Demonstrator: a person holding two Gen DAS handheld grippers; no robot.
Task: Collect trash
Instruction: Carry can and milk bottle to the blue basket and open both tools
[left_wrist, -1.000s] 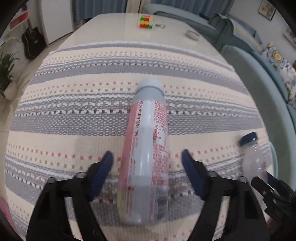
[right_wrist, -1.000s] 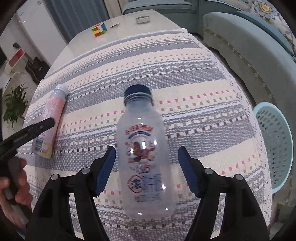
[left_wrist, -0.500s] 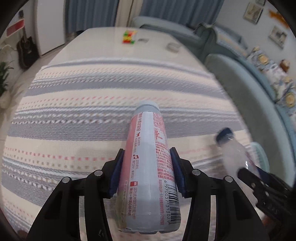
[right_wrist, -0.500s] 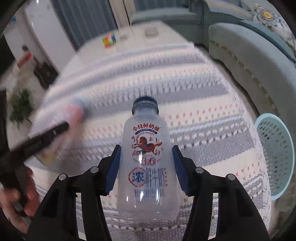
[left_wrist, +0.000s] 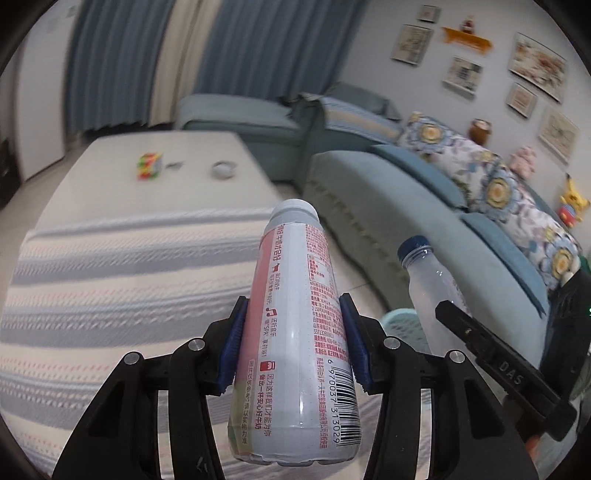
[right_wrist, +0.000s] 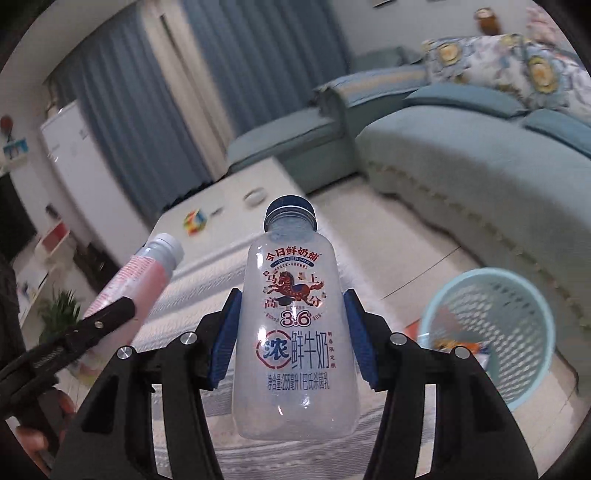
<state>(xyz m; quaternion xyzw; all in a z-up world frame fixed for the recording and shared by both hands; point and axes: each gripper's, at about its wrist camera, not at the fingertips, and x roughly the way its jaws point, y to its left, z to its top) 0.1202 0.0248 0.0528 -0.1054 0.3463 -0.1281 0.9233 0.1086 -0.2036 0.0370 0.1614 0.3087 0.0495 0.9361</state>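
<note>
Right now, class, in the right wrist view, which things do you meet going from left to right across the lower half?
Pink-labelled bottle with grey cap → clear milk bottle with blue cap → light blue mesh plastic basket.

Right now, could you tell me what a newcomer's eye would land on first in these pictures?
First the two bottles held up off the striped cloth: a pink bottle clamped in the left gripper, and a clear milk bottle with a blue cap in the right gripper. Next, the pale blue basket on the floor, lower right, by the sofa.

Home living room, teal sofa, blue curtains, framed pictures
</note>
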